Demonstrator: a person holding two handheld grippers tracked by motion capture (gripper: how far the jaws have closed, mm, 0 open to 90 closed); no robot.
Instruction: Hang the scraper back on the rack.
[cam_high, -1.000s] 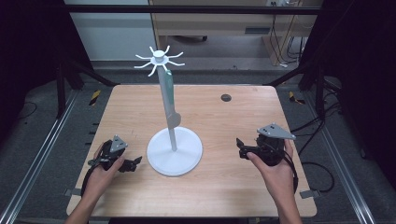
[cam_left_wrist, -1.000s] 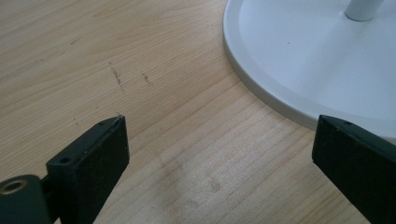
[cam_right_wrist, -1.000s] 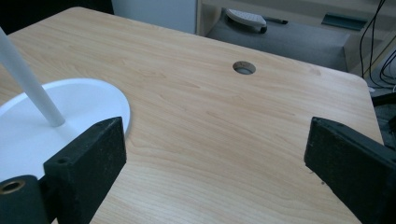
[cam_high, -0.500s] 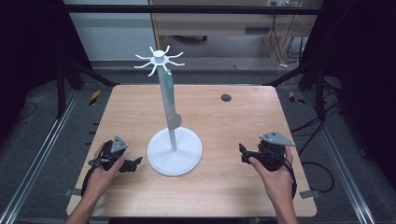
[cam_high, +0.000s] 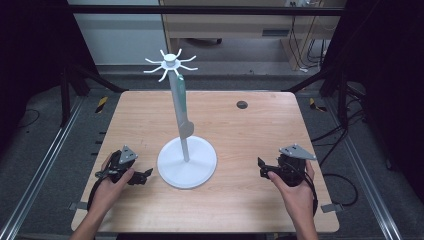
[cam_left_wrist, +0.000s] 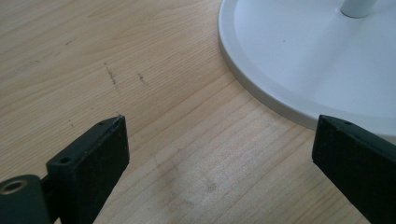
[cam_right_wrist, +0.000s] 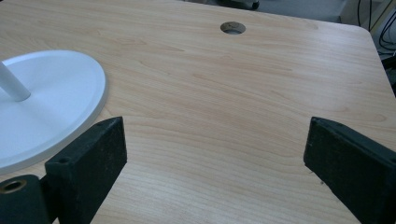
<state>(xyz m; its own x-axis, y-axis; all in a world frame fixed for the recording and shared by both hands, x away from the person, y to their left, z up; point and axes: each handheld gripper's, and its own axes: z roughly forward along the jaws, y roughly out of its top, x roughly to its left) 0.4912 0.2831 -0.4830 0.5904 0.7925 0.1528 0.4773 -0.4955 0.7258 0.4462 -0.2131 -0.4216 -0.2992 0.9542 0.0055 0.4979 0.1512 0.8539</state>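
A white stand (cam_high: 186, 162) with a round base and a tall pole rises from the middle of the wooden table (cam_high: 240, 135). Its top carries a ring of white hooks (cam_high: 171, 62), and a green-handled utensil (cam_high: 181, 102) hangs along the pole. My left gripper (cam_high: 145, 176) rests on the table just left of the base, jaws open and empty; the base's rim (cam_left_wrist: 261, 93) lies close ahead of them. My right gripper (cam_high: 261, 169) sits at the front right, open and empty, well apart from the base (cam_right_wrist: 51, 102).
A round cable hole (cam_high: 242, 104) (cam_right_wrist: 232, 27) lies in the table's far right part. Metal frame rails run along both sides of the table, and cables trail on the floor at the right.
My right gripper has drawn back toward the table's front edge and slightly right. The left gripper and the stand have stayed put.
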